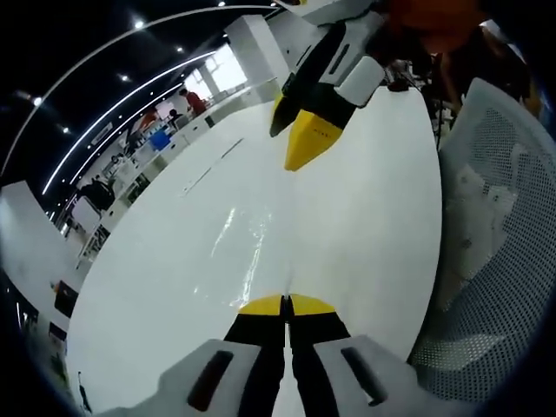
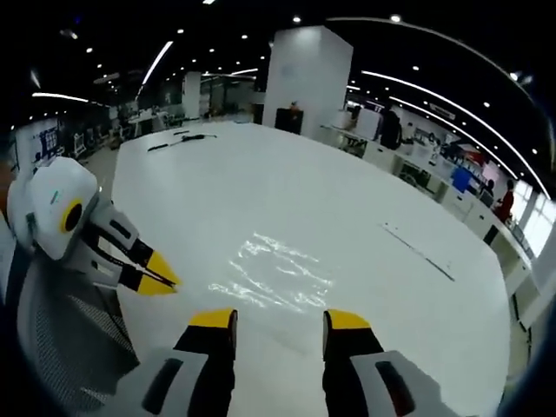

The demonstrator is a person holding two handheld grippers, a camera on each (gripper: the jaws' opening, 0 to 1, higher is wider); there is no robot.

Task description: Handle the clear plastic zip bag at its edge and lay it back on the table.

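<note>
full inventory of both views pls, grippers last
clear plastic zip bag: 1, transparent, lying flat on the table between the two grippers
table: 1, white, large, under the bag
mesh chair: 1, white, at the table's edge
thin dark items: a few, black, far end of the table; too small to identify
pillar: 1, white, behind the table
people: several, at desks in the background
left gripper: 1, white body, black and yellow jaws closed, tips at the bag's edge
right gripper: 1, same colours, jaws apart, above the table
</note>
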